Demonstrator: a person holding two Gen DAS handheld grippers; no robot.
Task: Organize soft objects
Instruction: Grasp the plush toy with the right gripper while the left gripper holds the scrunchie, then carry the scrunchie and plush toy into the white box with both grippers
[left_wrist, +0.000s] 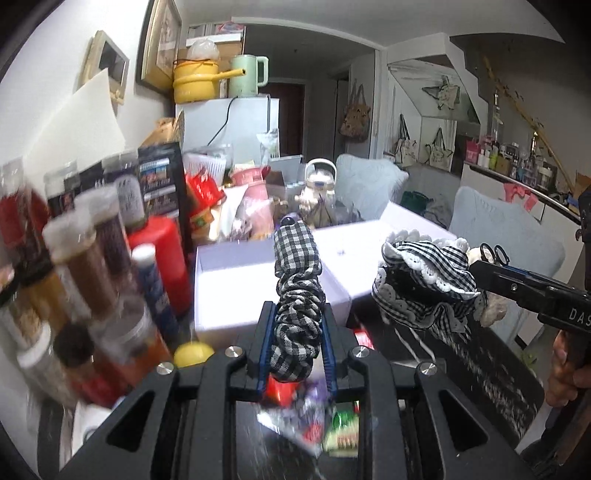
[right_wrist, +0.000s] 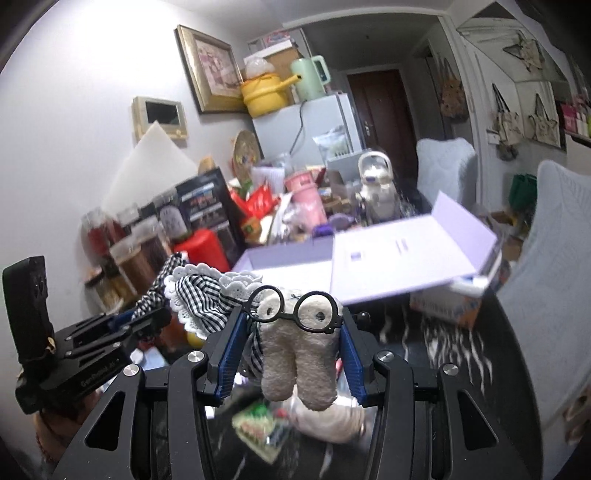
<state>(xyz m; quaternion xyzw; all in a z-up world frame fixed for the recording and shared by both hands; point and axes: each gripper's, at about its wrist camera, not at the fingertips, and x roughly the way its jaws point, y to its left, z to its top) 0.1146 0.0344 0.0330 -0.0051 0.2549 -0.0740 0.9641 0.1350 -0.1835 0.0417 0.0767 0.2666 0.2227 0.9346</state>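
My left gripper (left_wrist: 297, 332) is shut on a black-and-white checked fabric piece (left_wrist: 295, 291), a gathered strip that rises above the fingers. My right gripper (right_wrist: 291, 350) is shut on a cream plush toy (right_wrist: 299, 354) with round black glasses (right_wrist: 291, 306) and a checked, lace-trimmed dress (right_wrist: 207, 291). In the left wrist view the same toy's dress (left_wrist: 424, 280) hangs at the right, held by the right gripper (left_wrist: 476, 273). In the right wrist view the left gripper (right_wrist: 147, 317) is at the left, holding the checked strip (right_wrist: 162, 280). An open lilac box (left_wrist: 236, 280) lies just beyond both.
Spice jars (left_wrist: 88, 266) and a red canister (left_wrist: 162, 254) crowd the left. Snack packets (left_wrist: 340, 428) lie on the dark table below the grippers. A white robot-dog toy (right_wrist: 376, 184), a pink cup (right_wrist: 306, 199) and clutter stand behind the box lid (right_wrist: 410, 251). Pale chairs (right_wrist: 554, 258) are at the right.
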